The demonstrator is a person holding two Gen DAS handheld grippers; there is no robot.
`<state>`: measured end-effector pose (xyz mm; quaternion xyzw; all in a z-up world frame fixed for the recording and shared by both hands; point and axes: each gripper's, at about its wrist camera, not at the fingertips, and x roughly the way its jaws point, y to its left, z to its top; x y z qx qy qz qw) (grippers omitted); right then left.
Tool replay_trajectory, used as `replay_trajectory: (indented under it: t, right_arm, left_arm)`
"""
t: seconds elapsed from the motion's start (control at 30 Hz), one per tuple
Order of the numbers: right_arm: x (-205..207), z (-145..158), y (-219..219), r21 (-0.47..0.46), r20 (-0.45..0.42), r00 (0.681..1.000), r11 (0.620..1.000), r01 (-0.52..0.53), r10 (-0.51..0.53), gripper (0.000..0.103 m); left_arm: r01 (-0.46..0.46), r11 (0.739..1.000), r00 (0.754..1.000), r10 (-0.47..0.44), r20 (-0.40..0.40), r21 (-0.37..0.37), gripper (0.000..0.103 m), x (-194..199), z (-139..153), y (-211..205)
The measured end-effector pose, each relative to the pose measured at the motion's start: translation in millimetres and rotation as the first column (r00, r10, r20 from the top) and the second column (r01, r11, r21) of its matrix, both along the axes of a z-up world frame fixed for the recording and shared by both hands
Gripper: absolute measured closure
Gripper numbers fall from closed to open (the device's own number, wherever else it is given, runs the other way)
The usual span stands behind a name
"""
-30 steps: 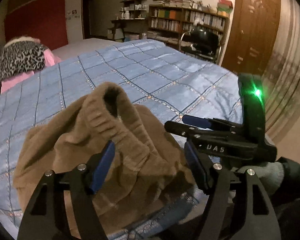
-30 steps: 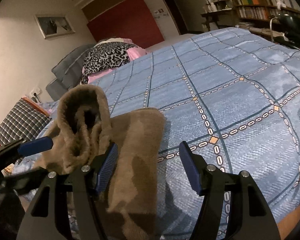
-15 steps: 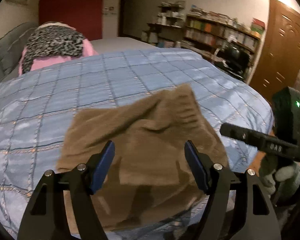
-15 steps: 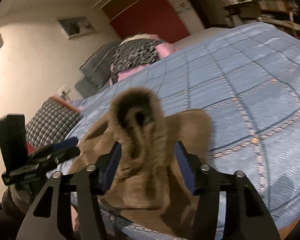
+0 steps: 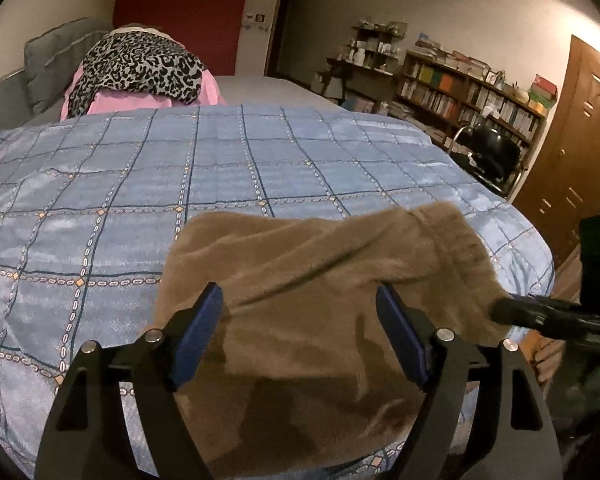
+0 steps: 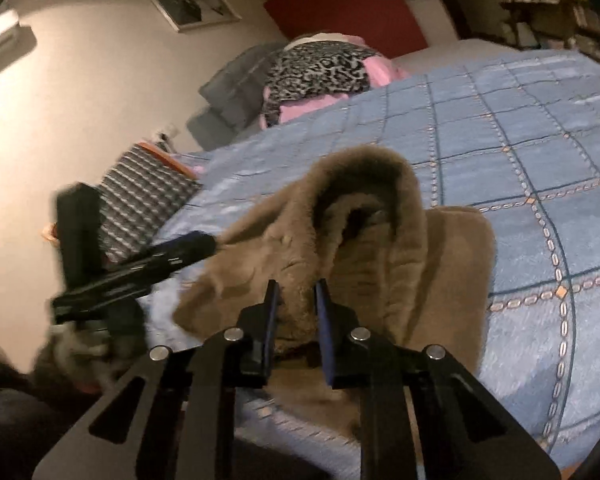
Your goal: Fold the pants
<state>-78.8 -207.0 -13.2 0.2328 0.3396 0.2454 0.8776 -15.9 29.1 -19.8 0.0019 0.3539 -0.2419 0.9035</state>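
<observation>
The pants (image 5: 324, 280) lie bunched at the near edge of the bed (image 5: 260, 168). The right tongs (image 6: 296, 300) have just closed, pinching a fuzzy fold; the left tongs (image 5: 300, 336) have just spread wider, empty above the pants. That shallow pinch could slip off the plush cloth when lifted.

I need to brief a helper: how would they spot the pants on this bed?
Find the bed's blue checked quilt. On its near edge lies one fuzzy tan heap, the pants, between the tongs. The leopard-print and pink bedding sits far off at the head end; only the pants are plain brown.
</observation>
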Motion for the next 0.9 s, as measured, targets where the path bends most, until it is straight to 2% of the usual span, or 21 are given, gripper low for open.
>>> replay_trajectory:
  t: [0.07, 0.17, 0.2, 0.27, 0.33, 0.43, 0.47, 0.5, 0.53, 0.57, 0.67, 0.73, 0.9]
  right_arm:
    - [-6.7, -0.6, -0.7, -0.001, -0.020, 1.000, 1.000, -0.002, 0.002, 0.086]
    - [-11.4, -16.9, 4.4, -0.080, -0.081, 0.997, 0.997, 0.003, -0.010, 0.086]
    - [-9.4, -29.5, 4.1, -0.107, -0.127, 0.992, 0.994, 0.011, -0.025, 0.088]
    - [-5.0, -49.9, -1.1, -0.084, -0.192, 0.981, 0.996, 0.025, -0.040, 0.088]
    - [-3.7, -53.1, -3.2, -0.071, -0.188, 0.981, 0.997, 0.029, -0.042, 0.088]
    - [-5.7, -47.4, 1.6, -0.100, -0.168, 0.985, 0.995, 0.019, -0.036, 0.084]
    - [-6.1, -45.2, 2.6, -0.112, -0.158, 0.987, 0.994, 0.021, -0.039, 0.074]
    - [-7.3, -40.8, 1.5, -0.124, -0.144, 0.988, 0.992, 0.035, -0.053, 0.050]
    - [-8.0, -36.8, -0.8, -0.131, -0.129, 0.989, 0.990, 0.057, -0.074, 0.037]
    - [-8.3, -33.2, -4.1, -0.124, -0.111, 0.990, 0.989, 0.076, -0.090, 0.028]
    - [0.5, -28.6, -15.7, -0.054, -0.107, 0.986, 0.991, 0.119, -0.124, 0.028]
    - [11.8, -34.8, -22.2, 0.003, -0.124, 0.983, 0.991, 0.134, -0.132, 0.028]
    - [41.4, -60.4, -20.1, 0.075, -0.201, 0.972, 0.987, 0.141, -0.124, 0.028]
  left_arm:
    - [0.012, 1.000, 1.000, -0.012, 0.004, -0.013, 0.023, 0.9, 0.9, -1.5]
    - [0.050, 0.998, 0.999, -0.051, -0.002, -0.026, 0.023, -1.5, -3.6, -9.5]
    - [0.071, 0.997, 0.997, -0.071, -0.010, -0.026, 0.023, -2.8, -7.5, -13.9]
    - [0.118, 0.993, 0.993, -0.118, -0.027, -0.006, 0.023, -6.8, -17.9, -25.7]
    - [0.154, 0.988, 0.987, -0.153, -0.047, 0.024, 0.023, -11.7, -30.1, -36.8]
    - [0.186, 0.982, 0.979, -0.181, -0.095, 0.040, 0.022, -14.8, -49.4, -48.0]
    - [0.185, 0.982, 0.979, -0.180, -0.098, 0.047, 0.021, -15.7, -53.9, -50.1]
    - [0.186, 0.981, 0.979, -0.180, -0.092, 0.054, 0.019, -16.7, -56.7, -51.6]
    - [0.186, 0.981, 0.980, -0.181, -0.088, 0.059, 0.019, -19.2, -58.4, -53.1]
    - [0.187, 0.980, 0.980, -0.182, -0.083, 0.065, 0.019, -20.1, -59.3, -54.2]
    - [0.191, 0.980, 0.979, -0.185, -0.085, 0.059, 0.019, -21.2, -58.4, -53.6]
    - [0.192, 0.980, 0.978, -0.188, -0.087, 0.052, 0.019, -22.4, -57.1, -52.8]
    - [0.195, 0.980, 0.978, -0.191, -0.089, 0.036, 0.019, -30.7, -52.5, -48.2]
